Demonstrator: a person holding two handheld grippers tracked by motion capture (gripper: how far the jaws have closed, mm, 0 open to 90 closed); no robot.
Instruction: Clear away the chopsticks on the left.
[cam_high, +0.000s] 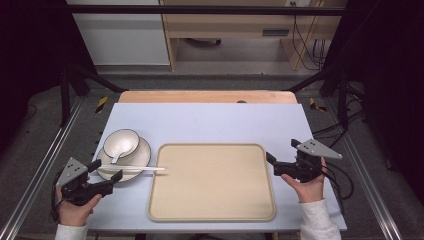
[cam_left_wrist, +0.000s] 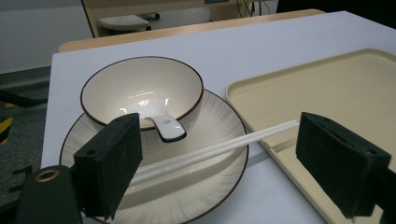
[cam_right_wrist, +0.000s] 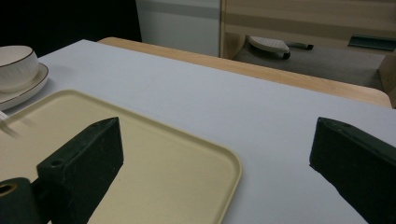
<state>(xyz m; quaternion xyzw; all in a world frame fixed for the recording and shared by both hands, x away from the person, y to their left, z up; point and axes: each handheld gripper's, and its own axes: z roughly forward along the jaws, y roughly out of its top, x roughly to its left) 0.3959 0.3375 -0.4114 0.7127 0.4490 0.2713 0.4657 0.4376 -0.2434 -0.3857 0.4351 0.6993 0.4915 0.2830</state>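
Observation:
A white bowl (cam_high: 121, 141) with a dark rim stands on a white plate (cam_high: 142, 156) at the table's left. A white spoon (cam_high: 116, 157) leans inside the bowl. White chopsticks (cam_high: 134, 169) lie across the plate, their tips resting on the left rim of the beige tray (cam_high: 212, 210). My left gripper (cam_high: 106, 170) is open just in front of the plate, its jaws either side of the chopsticks (cam_left_wrist: 219, 147) without touching them; the bowl (cam_left_wrist: 142, 86) and spoon (cam_left_wrist: 166, 129) are beyond. My right gripper (cam_high: 282, 150) is open and empty at the tray's right edge (cam_right_wrist: 233, 163).
The tray lies at the middle of a pale blue table top (cam_high: 210, 120) with a wooden strip (cam_high: 207, 96) at the back. Metal frame rails (cam_high: 45, 160) run along both sides. Cables (cam_high: 340, 175) trail at the right. Cabinets (cam_high: 225, 30) stand beyond the table.

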